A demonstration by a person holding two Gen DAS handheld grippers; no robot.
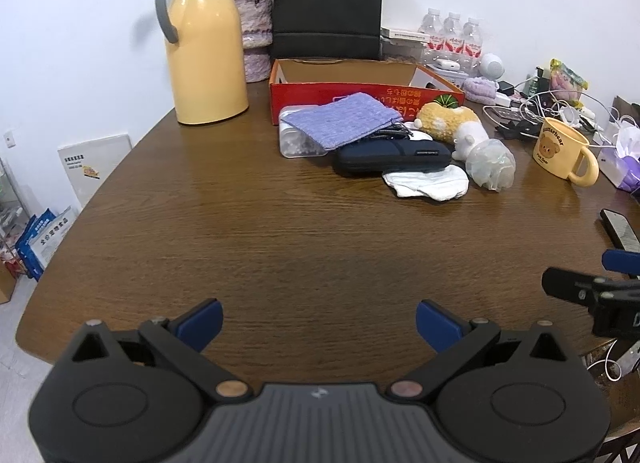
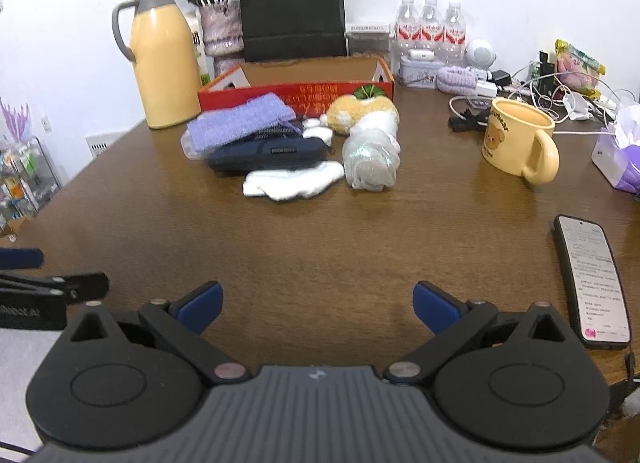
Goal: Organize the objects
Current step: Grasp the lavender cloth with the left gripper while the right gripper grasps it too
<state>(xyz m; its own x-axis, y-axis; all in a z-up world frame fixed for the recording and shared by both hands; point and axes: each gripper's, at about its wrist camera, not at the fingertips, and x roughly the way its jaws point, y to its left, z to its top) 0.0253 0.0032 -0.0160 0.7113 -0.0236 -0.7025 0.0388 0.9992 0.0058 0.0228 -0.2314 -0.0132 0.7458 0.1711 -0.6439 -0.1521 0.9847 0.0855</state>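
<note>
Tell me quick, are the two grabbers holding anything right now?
Left gripper: open, holding nothing, above the bare table.
Right gripper: open, holding nothing, with the phone lying off to its right.

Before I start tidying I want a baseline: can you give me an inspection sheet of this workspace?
Surface: wooden table, bare in front.
Job's things: purple cloth, navy case, white cloth, plush and mesh bundle piled before the open red box.
Clutter: jug, mug, phone, bottles.
Grippers: left gripper and right gripper open, holding nothing.
Cables: white tangle at back right.
Surroundings: white wall, black bag.
</note>
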